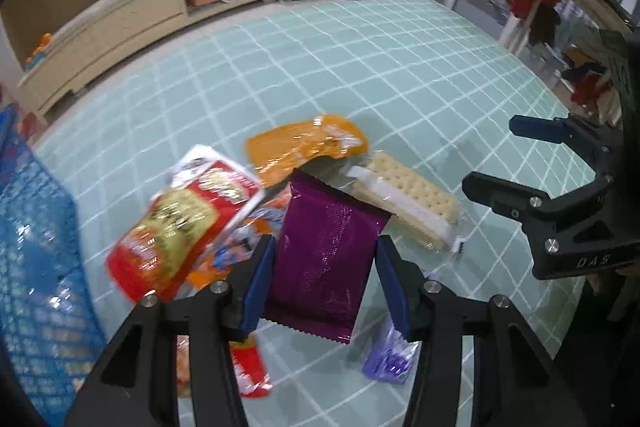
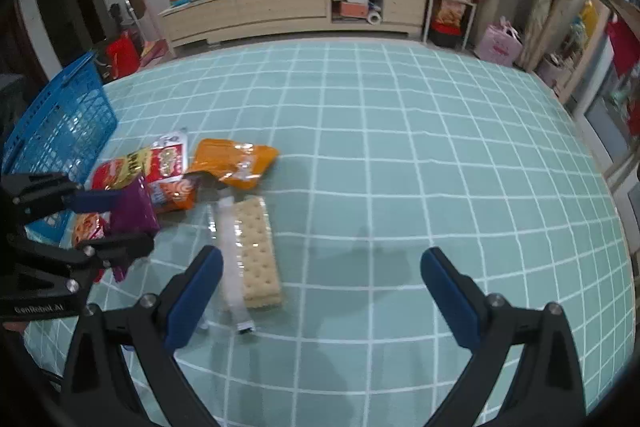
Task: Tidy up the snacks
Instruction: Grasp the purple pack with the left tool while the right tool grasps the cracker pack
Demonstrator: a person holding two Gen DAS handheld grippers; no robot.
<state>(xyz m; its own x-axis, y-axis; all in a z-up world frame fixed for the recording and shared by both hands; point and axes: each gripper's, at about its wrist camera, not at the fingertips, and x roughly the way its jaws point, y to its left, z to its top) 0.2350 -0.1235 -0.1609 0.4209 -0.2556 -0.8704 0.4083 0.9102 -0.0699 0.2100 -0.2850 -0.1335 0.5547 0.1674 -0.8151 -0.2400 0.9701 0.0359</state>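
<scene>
My left gripper (image 1: pixel 324 281) is shut on a purple foil snack packet (image 1: pixel 326 259) and holds it above the table; the packet also shows in the right wrist view (image 2: pixel 134 205). Under and beside it lie a red and yellow snack bag (image 1: pixel 180 223), an orange packet (image 1: pixel 308 143), a clear-wrapped cracker pack (image 1: pixel 412 199) and a small violet packet (image 1: pixel 390 359). My right gripper (image 2: pixel 322 287) is open and empty, hovering right of the cracker pack (image 2: pixel 258 251). It shows at the right edge of the left wrist view (image 1: pixel 496 155).
A blue plastic basket (image 1: pixel 36 267) stands at the left of the snack pile, also in the right wrist view (image 2: pixel 60 123). The table has a teal checked cloth (image 2: pixel 400 147). A low cabinet (image 2: pixel 296 7) and shelves stand beyond it.
</scene>
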